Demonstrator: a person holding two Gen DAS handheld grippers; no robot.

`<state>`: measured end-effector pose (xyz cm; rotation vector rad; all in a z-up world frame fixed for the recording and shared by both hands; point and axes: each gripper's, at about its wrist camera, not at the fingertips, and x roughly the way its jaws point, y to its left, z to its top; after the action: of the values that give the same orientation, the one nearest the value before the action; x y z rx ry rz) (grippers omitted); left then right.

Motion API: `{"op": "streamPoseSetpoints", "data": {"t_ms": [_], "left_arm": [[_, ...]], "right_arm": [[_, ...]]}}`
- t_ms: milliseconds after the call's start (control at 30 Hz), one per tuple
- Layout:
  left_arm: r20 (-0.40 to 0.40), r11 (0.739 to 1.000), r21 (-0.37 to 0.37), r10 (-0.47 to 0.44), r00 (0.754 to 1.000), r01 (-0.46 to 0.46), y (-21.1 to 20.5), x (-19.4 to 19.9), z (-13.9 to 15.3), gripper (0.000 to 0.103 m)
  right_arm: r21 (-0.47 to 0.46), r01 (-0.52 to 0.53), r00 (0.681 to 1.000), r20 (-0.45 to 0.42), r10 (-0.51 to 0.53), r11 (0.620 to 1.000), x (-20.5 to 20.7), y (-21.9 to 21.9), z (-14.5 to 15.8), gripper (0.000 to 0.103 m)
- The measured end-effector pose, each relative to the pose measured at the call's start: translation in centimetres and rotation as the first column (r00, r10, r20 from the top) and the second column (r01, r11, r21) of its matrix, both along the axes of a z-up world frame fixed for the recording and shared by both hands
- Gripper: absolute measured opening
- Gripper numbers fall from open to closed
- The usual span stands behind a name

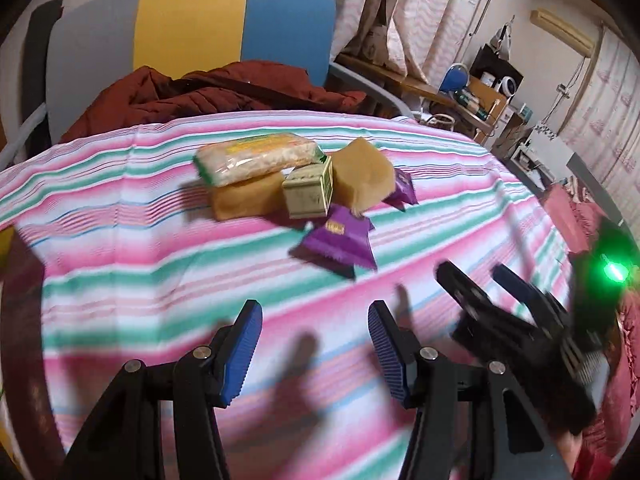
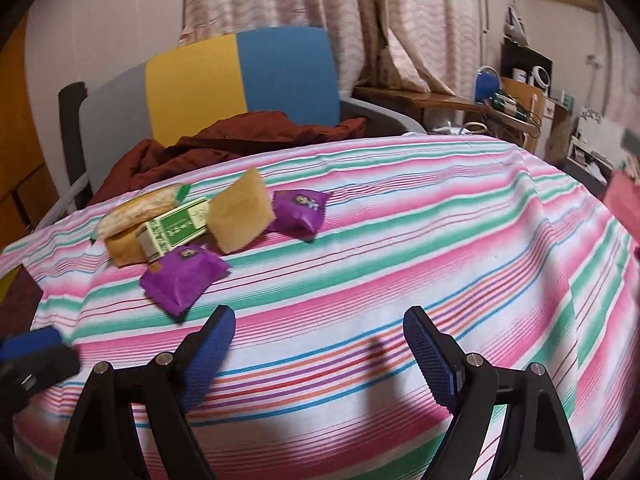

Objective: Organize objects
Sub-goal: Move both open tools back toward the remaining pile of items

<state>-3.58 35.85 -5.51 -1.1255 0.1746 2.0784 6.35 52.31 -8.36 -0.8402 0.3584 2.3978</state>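
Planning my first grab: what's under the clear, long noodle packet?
The clear noodle packet rests on a tan paper-wrapped block, its end beside the small green-and-white carton. Anything beneath the block is covered.

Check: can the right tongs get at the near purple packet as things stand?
Probably yes. The right tongs stand open and empty, with only bare striped cloth between them and the near purple packet; it lies clear of the pile, off to their left.

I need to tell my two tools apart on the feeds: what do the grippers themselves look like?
Both look alike. The left gripper has black angular linkage arms with silver pivot bolts and blue ribbed pads. The right gripper matches it, with cross-hatched blue pads. Seen from the left wrist, its body carries a glowing green light.
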Motion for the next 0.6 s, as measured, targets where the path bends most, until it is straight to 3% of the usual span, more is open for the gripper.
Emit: {"op": "streamPoseSetpoints", "data": {"t_ms": [200,433,600], "left_arm": [[-0.008,0.999,-0.040,-0.003,1.000,0.003,3.6,-2.2,-1.3,0.056],[-0.121,0.992,-0.097,-0.091,0.988,0.080,7.0,-1.7,-1.2,0.056],[-0.063,0.995,-0.073,-0.079,0.995,0.074,7.8,-2.7,-1.9,0.056]], "right_arm": [[0.000,0.149,0.989,0.011,-0.149,0.989,1.2,1.2,-0.5,0.087],[-0.039,0.171,0.985,0.012,-0.171,0.984,1.5,2.1,-1.1,0.087],[-0.039,0.174,0.985,0.023,-0.173,0.984,1.3,2.2,-1.4,0.087]]}}
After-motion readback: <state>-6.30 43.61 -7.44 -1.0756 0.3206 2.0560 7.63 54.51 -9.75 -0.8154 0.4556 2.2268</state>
